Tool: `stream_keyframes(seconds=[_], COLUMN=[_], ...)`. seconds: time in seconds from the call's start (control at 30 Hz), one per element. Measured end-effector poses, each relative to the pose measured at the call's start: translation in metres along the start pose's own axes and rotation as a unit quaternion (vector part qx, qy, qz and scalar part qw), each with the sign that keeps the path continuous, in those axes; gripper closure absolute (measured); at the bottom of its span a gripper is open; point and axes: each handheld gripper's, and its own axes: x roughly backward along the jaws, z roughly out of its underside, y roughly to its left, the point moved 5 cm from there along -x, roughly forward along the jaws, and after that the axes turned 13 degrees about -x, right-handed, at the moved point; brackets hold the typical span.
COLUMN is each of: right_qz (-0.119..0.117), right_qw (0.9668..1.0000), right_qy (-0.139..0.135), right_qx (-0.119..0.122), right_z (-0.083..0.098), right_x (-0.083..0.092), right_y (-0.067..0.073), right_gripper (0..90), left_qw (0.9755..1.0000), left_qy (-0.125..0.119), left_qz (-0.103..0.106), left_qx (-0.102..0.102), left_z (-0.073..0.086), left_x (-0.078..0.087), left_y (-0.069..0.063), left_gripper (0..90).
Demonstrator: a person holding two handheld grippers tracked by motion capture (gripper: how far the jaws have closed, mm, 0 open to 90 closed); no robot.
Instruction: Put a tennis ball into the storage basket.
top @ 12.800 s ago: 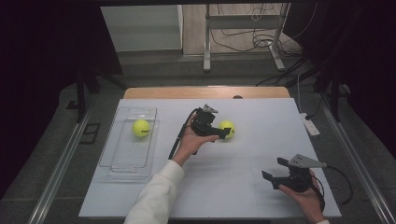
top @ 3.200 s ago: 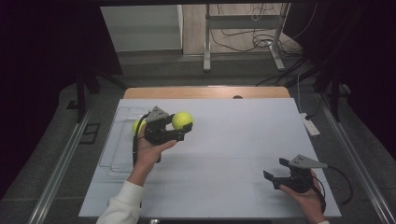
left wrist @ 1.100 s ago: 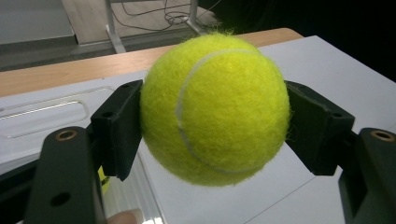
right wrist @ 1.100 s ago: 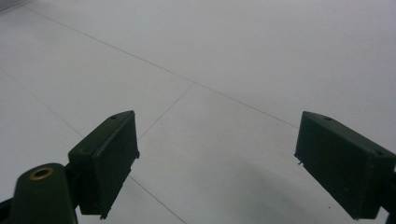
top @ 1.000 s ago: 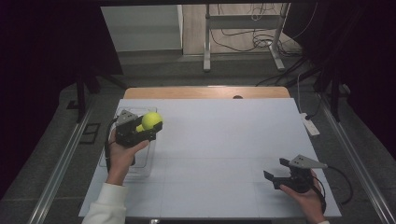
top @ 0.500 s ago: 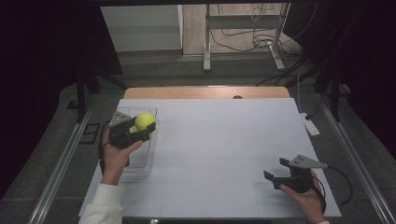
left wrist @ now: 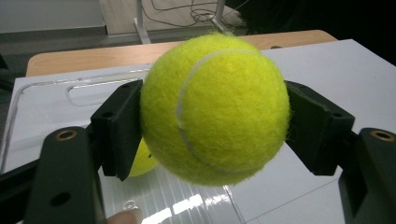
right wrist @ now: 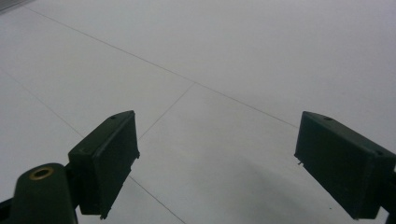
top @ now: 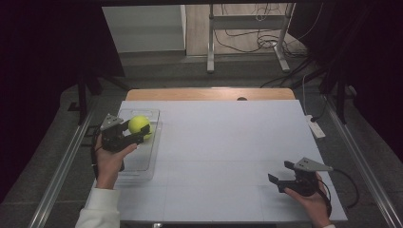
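From the high view I see my left gripper (top: 134,134) over the clear tray (top: 153,152) at the left side of the desk (top: 228,142), its fingers clamped on a tennis ball (top: 139,125). My right gripper (top: 280,173) rests at the near right of the desk, well apart from the tray, fingers spread and holding nothing.

In the left gripper view the ball (left wrist: 215,107) sits squeezed between both fingers (left wrist: 119,126) — above the tray (left wrist: 42,93). A second tennis ball (left wrist: 142,161) peeks out below the left finger, lying in the tray.

In the right gripper view the fingers (right wrist: 105,161) stand wide apart over bare desk surface (right wrist: 224,60) — thin seam lines cross it.
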Motion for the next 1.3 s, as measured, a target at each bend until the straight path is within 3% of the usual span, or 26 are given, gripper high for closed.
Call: stream_keyframes(seconds=[0.83,1.3], right_qz=[0.0,0.001], right_qw=[1.0,1.0], right_qy=[0.0,0.001], right_qx=[0.001,0.003], right_z=[0.0,0.0], right_x=[0.0,0.0], right_y=[0.001,0.001], right_gripper=[13.3,13.3], left_qw=[0.9979,0.9968], left_qy=[0.034,0.051], left_qz=[-0.05,-0.057], left_qx=[0.024,0.022], left_z=[0.019,0.023], left_x=[0.011,0.011], left_y=[0.033,0.038], left_gripper=[27.0,27.0])
